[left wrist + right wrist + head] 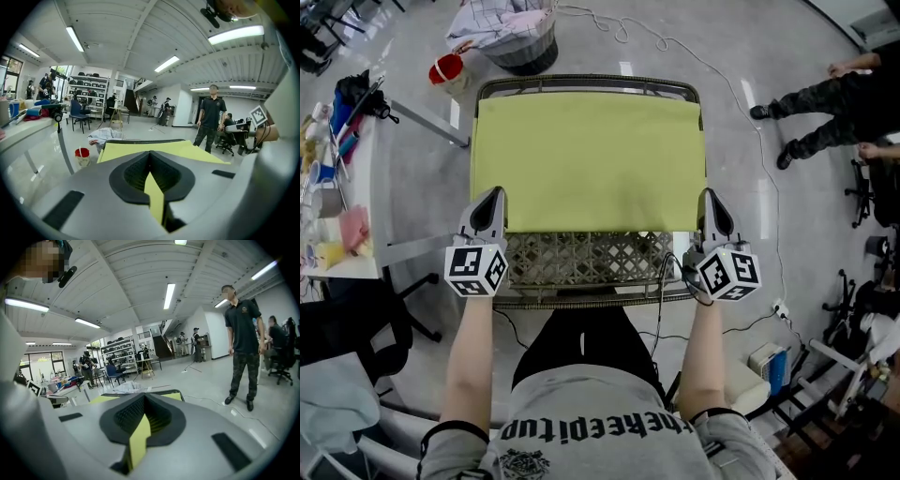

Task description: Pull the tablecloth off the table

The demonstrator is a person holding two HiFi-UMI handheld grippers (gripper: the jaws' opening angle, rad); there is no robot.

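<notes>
Head view gives me the yellow-green tablecloth (589,161) lying flat over the far part of the table (581,261), whose woven near strip is bare. My left gripper (494,197) is clamped on the cloth's near left corner, and my right gripper (711,199) on its near right corner. Each gripper view shows a fold of yellow cloth pinched between closed jaws. A person (825,103) stands on the floor at far right.
</notes>
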